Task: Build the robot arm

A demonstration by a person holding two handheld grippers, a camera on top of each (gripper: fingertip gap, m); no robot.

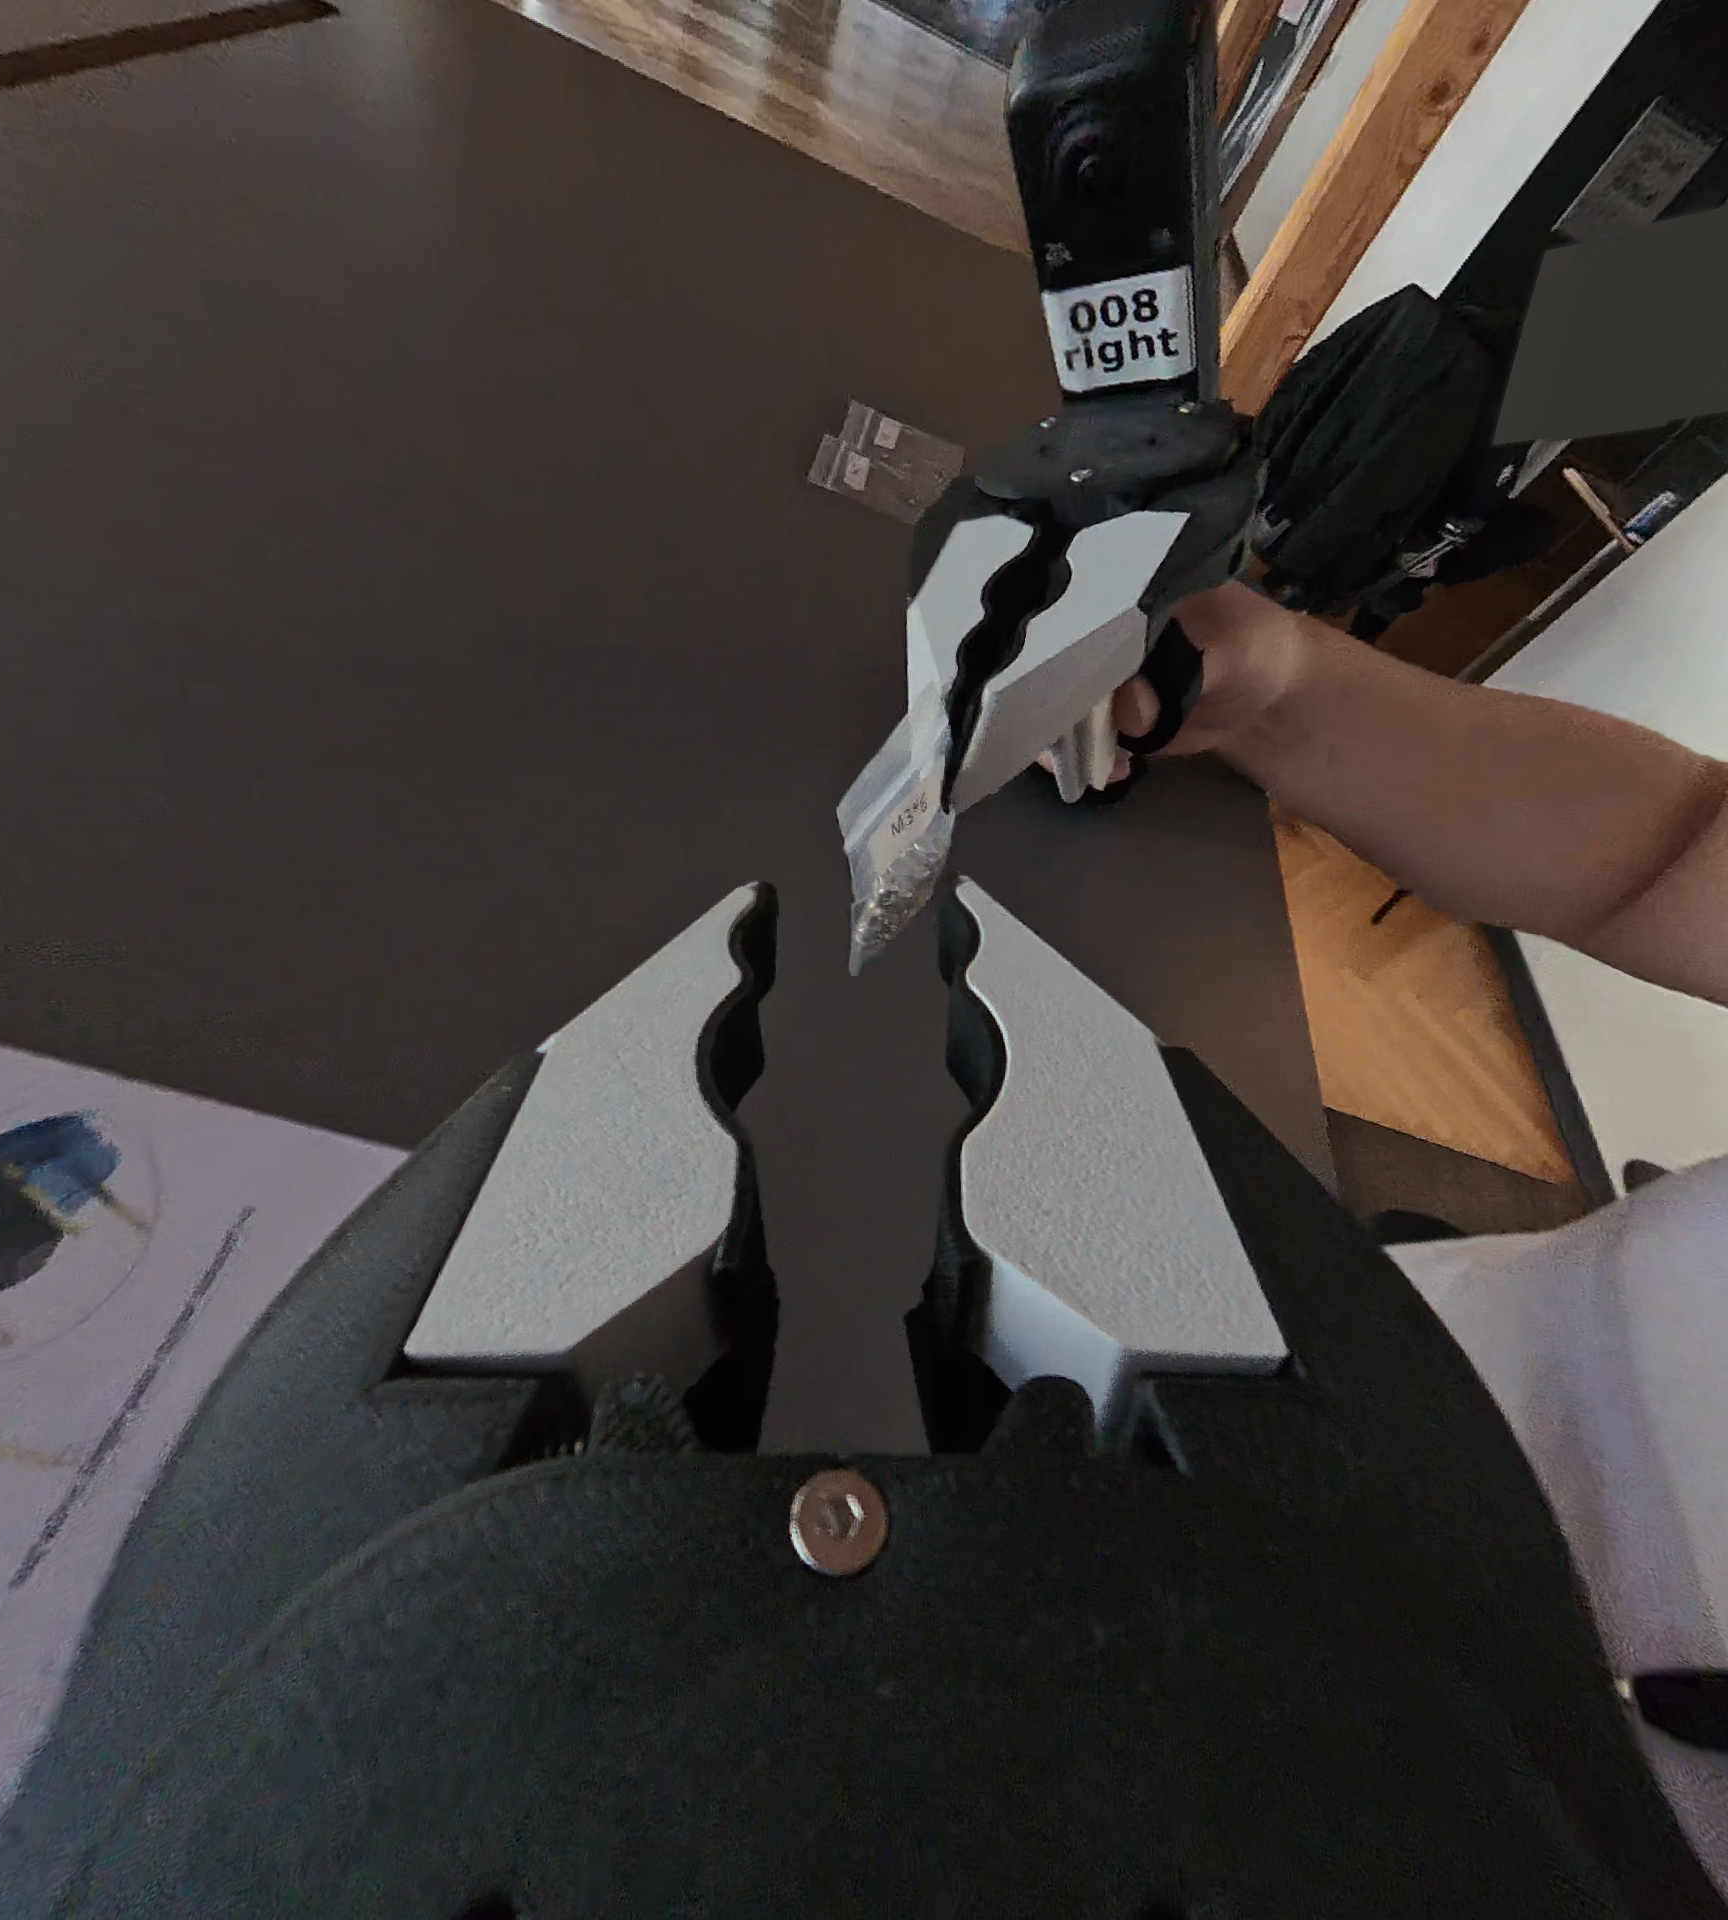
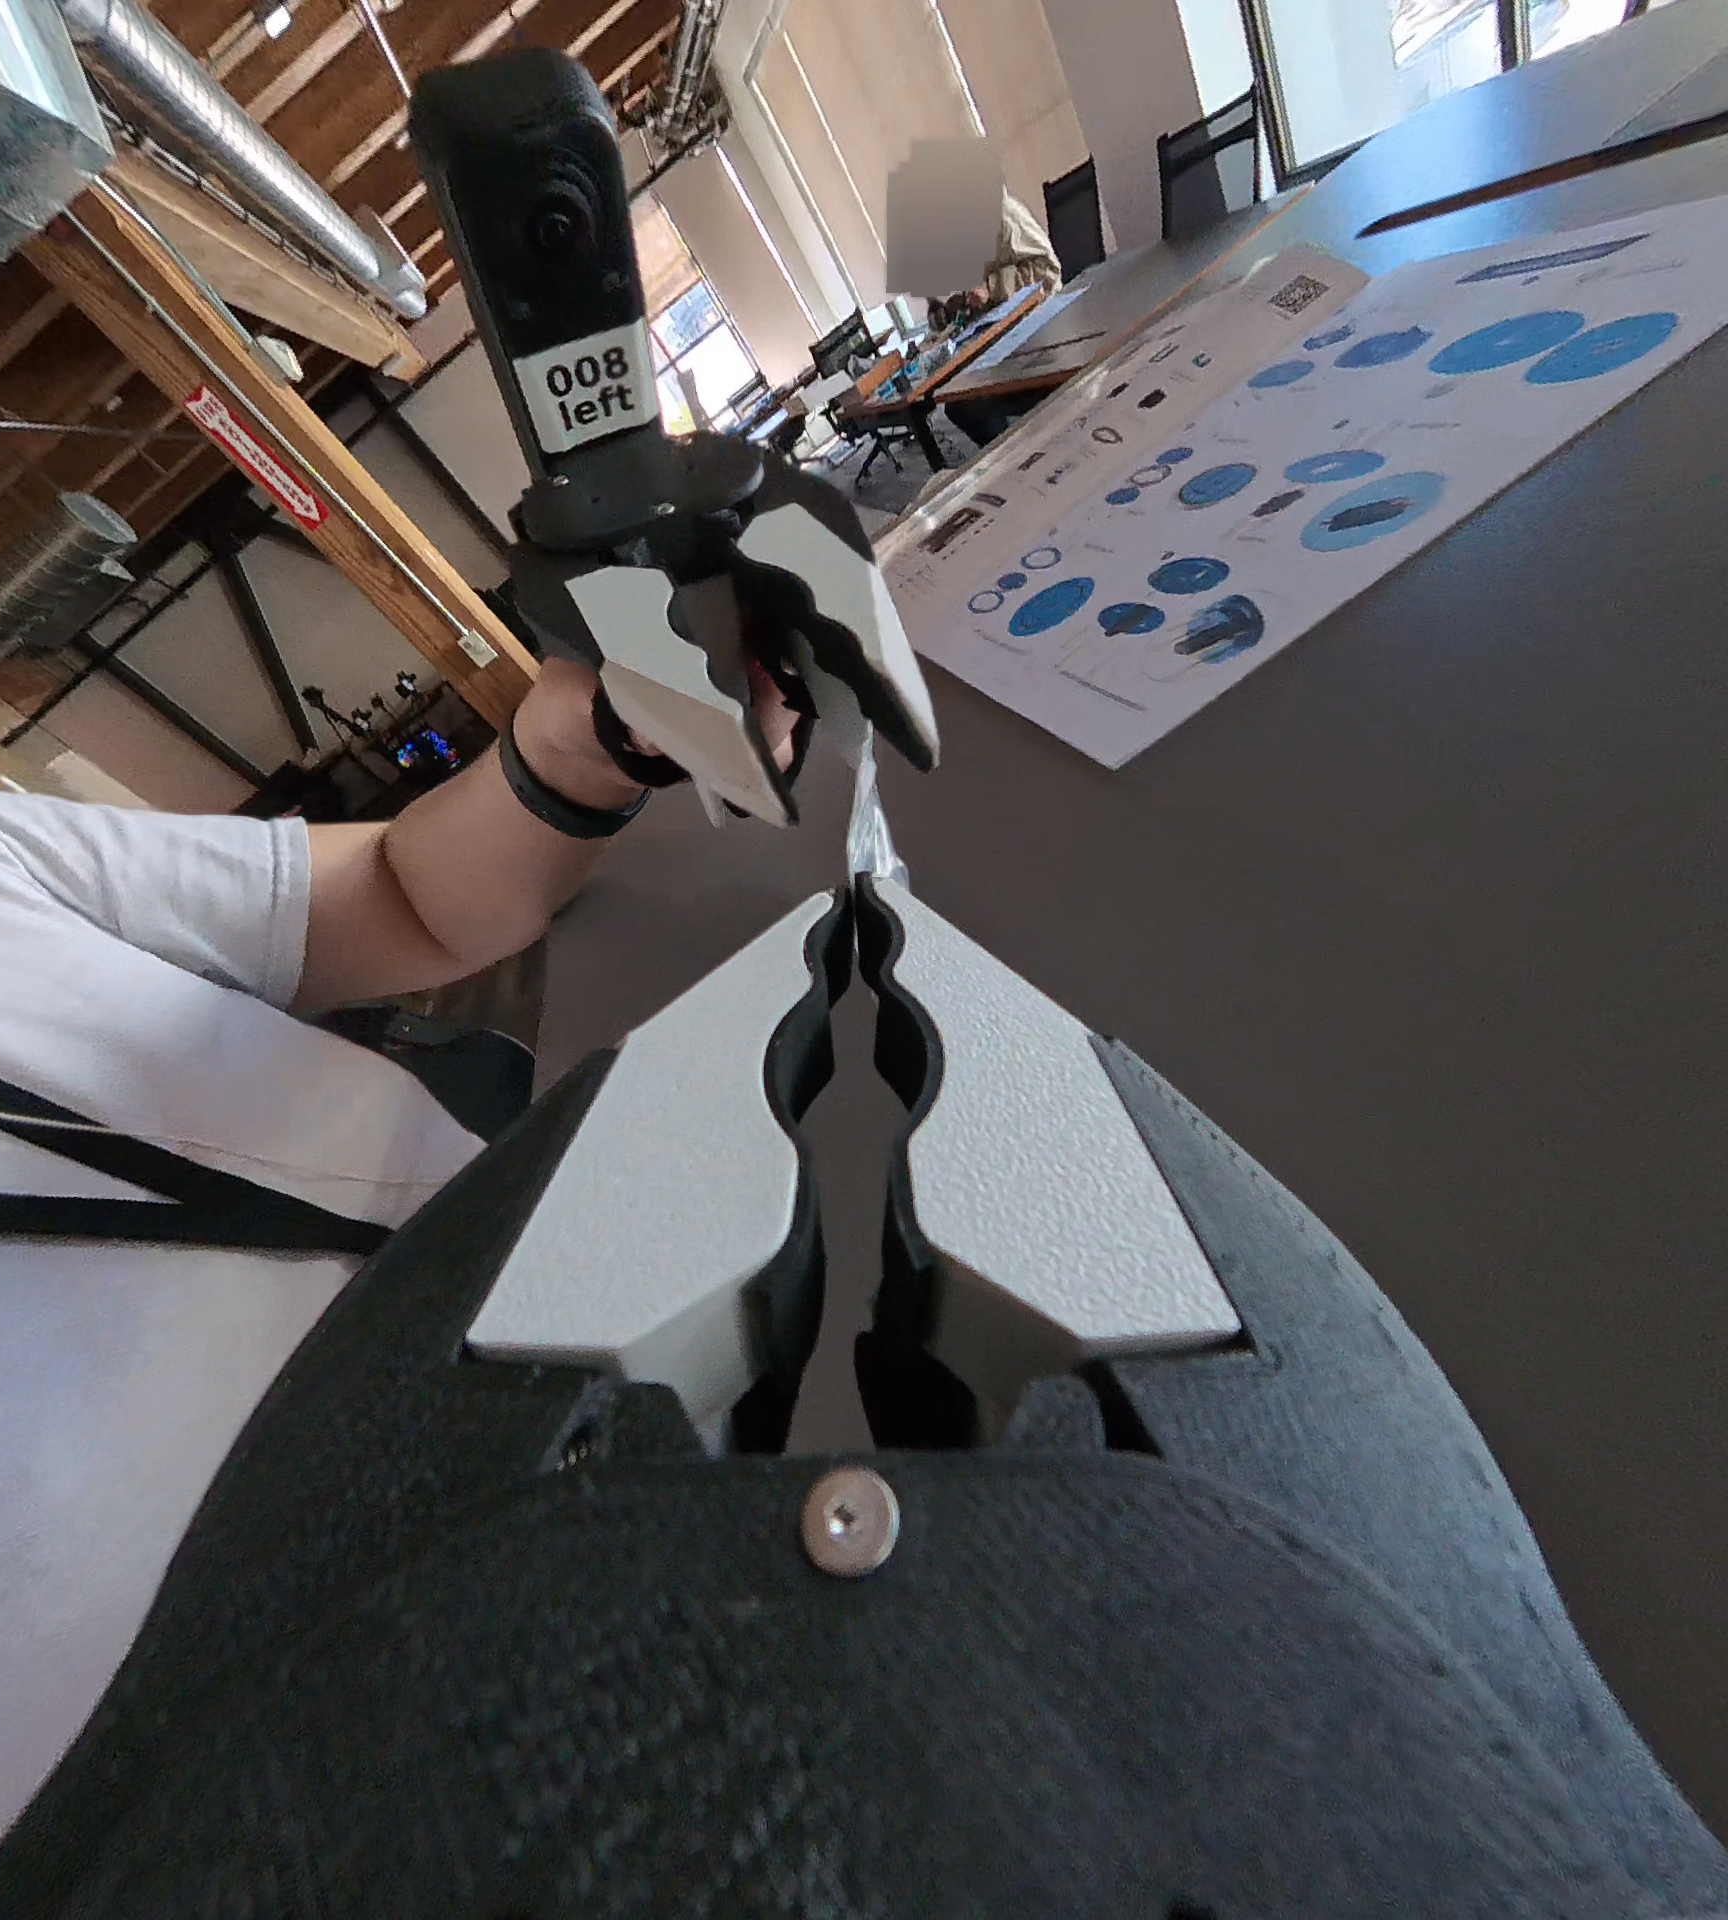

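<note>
Nearest the lens, my left gripper [image 1: 860,902] stands apart, its tips flanking a clear bag of screws [image 1: 896,847] at centre frame; contact unclear. My right gripper [image 2: 855,896] is clamped on the bag's other end, above the dark table [image 1: 372,571].

Bright daylight from windows [image 2: 1442,62]; wide-angle bending and soft blur at the edges.

My right gripper [image 2: 857,902] pinches the top of a small clear bag [image 2: 868,821], tips closed on it. My left gripper [image 2: 855,774] faces it, fingers apart around the bag's far end, above the dark table [image 2: 1462,935] beside a printed sheet [image 2: 1359,436].
</note>
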